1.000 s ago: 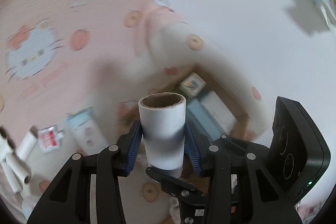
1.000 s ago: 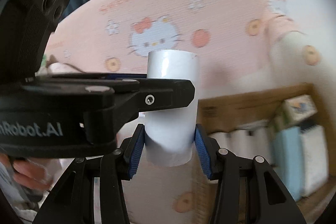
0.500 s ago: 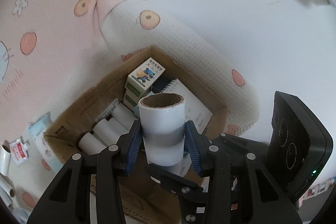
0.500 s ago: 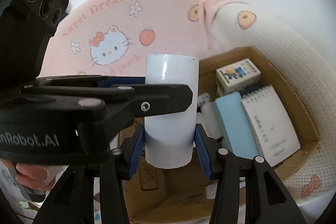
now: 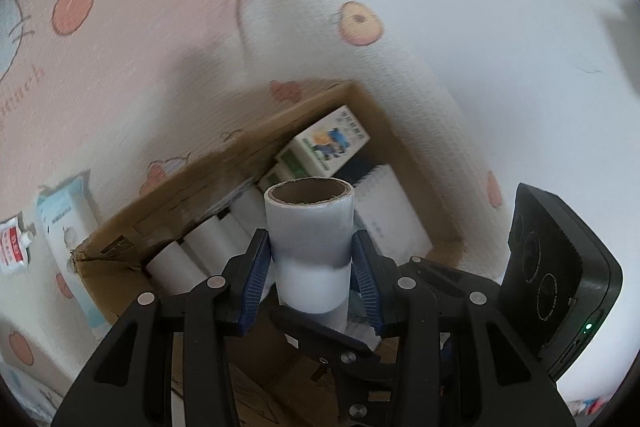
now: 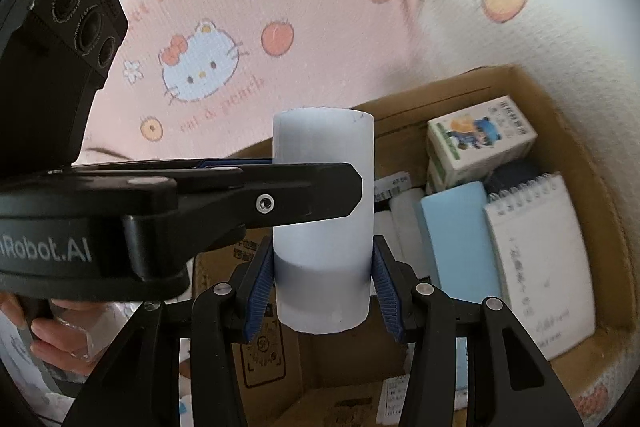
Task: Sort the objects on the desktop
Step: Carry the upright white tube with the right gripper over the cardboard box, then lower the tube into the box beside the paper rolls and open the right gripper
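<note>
Gripping one white roll point(image 5: 309, 247), both jaws hang above a cardboard box point(image 6: 560, 99) crowded with rolls, cartons, notepads.

A home, most likely a bedroom.
A pink cartoon-cat blanket point(image 6: 224, 39) covers the surface; a cardboard box point(image 6: 576, 131) at 3 o'clock holds household odds and ends.

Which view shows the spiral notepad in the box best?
Right wrist: the spiral notepad lies fully exposed at the right of the cardboard box. Left wrist shows only a blurred white slab, partly hidden behind the held roll.
</note>
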